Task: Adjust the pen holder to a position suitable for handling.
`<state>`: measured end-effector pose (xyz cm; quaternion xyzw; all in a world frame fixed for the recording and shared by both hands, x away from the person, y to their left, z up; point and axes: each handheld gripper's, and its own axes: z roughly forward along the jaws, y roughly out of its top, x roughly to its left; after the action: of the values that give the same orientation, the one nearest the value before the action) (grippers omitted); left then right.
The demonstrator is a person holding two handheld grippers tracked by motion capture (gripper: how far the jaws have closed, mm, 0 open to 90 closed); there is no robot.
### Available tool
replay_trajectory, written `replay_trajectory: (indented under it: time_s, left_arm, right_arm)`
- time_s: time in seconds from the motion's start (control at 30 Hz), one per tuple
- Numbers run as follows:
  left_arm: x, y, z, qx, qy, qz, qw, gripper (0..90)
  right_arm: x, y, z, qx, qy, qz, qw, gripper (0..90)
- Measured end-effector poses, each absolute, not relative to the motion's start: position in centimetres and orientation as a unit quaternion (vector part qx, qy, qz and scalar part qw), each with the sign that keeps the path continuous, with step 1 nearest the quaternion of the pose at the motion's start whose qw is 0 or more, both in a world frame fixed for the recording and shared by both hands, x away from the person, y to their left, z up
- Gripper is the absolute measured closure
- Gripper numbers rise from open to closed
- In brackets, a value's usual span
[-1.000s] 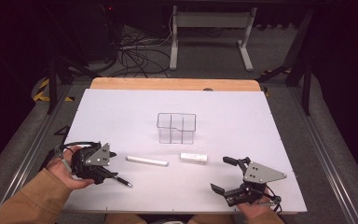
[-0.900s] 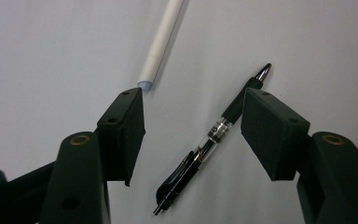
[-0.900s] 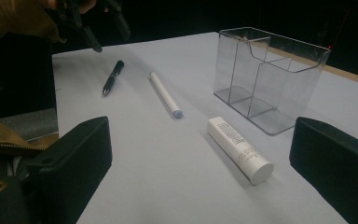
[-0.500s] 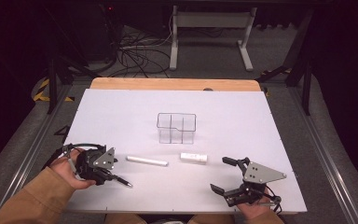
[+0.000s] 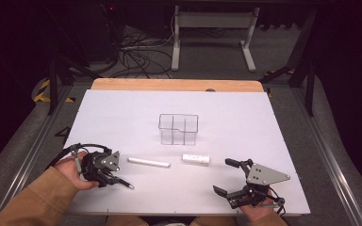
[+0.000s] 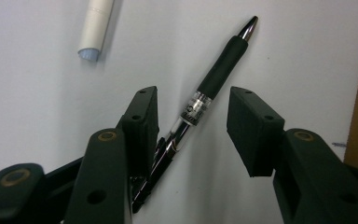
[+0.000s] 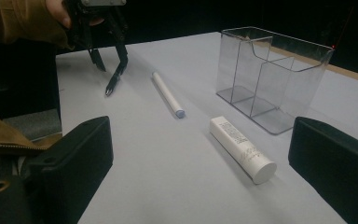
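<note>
1. Your left gripper (image 5: 104,173) sits low over the near left part of the white table (image 5: 122,117), and its jaws have just been closing around the black ballpoint pen with a chrome band and metal tip (image 5: 122,183).
2. In the left gripper view the pen (image 6: 205,88) lies slantwise on the table between the two black pads (image 6: 142,121). One pad is right against the barrel; the other stands clearly apart from it, so the jaws straddle the pen without clamping it.
3. The pen's tip points away from your left hand (image 5: 70,170), towards the table's near middle. In the right gripper view it shows far off, under your left gripper (image 7: 107,60).
4. Just beyond the pen lies a slim white stick with a pale blue end (image 5: 148,162), near it but not touching.
5. To its right lies a short white tube with small print on its side (image 5: 195,159), apart from the stick.
6. Behind both stands a clear plastic organiser with several compartments (image 5: 178,128), upright near the table's middle.
7. Your right gripper (image 5: 231,178) rests at the near right edge with its jaws spread wide and nothing between them, well apart from the tube.
</note>
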<state>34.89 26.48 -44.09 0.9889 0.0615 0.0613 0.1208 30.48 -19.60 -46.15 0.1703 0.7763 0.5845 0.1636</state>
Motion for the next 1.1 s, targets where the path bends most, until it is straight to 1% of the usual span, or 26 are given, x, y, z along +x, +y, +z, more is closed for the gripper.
replay_trajectory:
  time_s: [0.1,0.33,0.67,0.8,1.1]
  left_arm:
    - [35.0,26.3,-44.4,0.990,0.046,0.063,0.114,58.4]
    - [35.1,26.1,-44.7,0.992,0.033,0.059,0.110,62.0]
    - [35.2,25.8,-45.3,0.994,0.009,0.050,0.099,65.6]
    - [35.2,25.7,-45.5,0.994,-0.007,0.051,0.093,68.1]
    - [35.1,25.7,-45.6,0.993,-0.034,0.054,0.095,70.4]
  right_arm:
    - [30.5,-19.6,-46.2,0.170,0.777,0.584,0.164,6.9]
    - [30.5,-19.6,-46.2,0.170,0.776,0.585,0.161,6.9]
    - [30.6,-19.6,-46.3,0.172,0.776,0.586,0.158,6.9]
    - [30.6,-19.6,-46.3,0.172,0.776,0.586,0.157,6.9]
    - [30.6,-19.6,-46.3,0.170,0.776,0.587,0.154,6.9]
